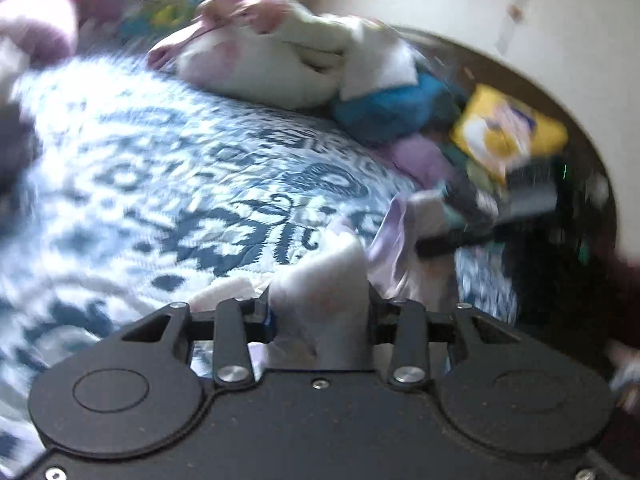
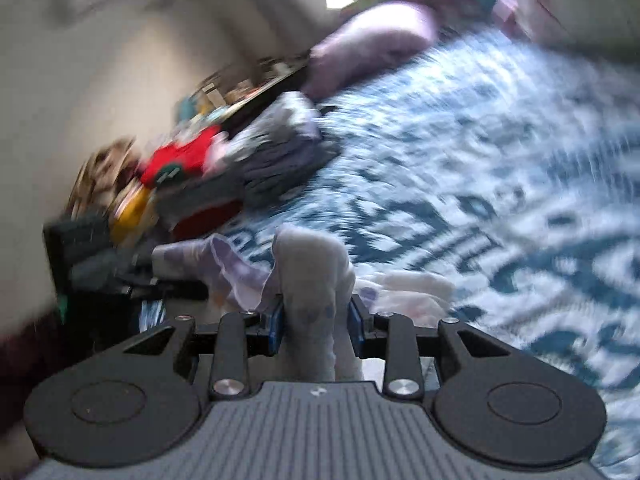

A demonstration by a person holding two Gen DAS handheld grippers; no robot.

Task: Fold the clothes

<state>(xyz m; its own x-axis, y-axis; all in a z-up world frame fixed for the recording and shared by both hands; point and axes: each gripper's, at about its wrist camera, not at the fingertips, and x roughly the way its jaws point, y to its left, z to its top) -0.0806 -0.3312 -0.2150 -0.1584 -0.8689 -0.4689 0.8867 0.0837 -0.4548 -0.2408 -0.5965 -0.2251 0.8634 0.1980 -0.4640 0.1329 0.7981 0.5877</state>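
Pale fabric, left wrist view: we see a bunched fold of a white-lilac garment (image 1: 320,300) standing between the jaws of our left gripper (image 1: 320,312), which is narrowed onto it and holding it.
Why held so, left: we judge this pinch keeps one edge of the garment taut, so it can be carried and laid flat.
Loose part, left: the rest of the cloth trails off to the right, low over the quilt (image 1: 180,168) on the bed.
Edges and room, left: a pillow (image 1: 260,68), a blue bundle (image 1: 384,108) and a yellow packet (image 1: 508,136) crowd the far rim of the bed; the middle of the quilt lies open, and we judge it the best landing place.
Blur: both views are smeared, so finer detail escapes us.
Grip, right wrist view: our right gripper (image 2: 316,320) is likewise narrowed on a thick roll of the same pale garment (image 2: 312,280), with its blue pads pressing both sides.
Why held so, right: two pinches suggest we are spreading the piece between our hands.
Edges and room, right: a clothes heap (image 2: 276,152) with a red item (image 2: 180,160) sits at the left rim, near the wall; open quilt (image 2: 480,160) stretches to the right.
Risk: we judge the trailing cloth could snag on that heap.
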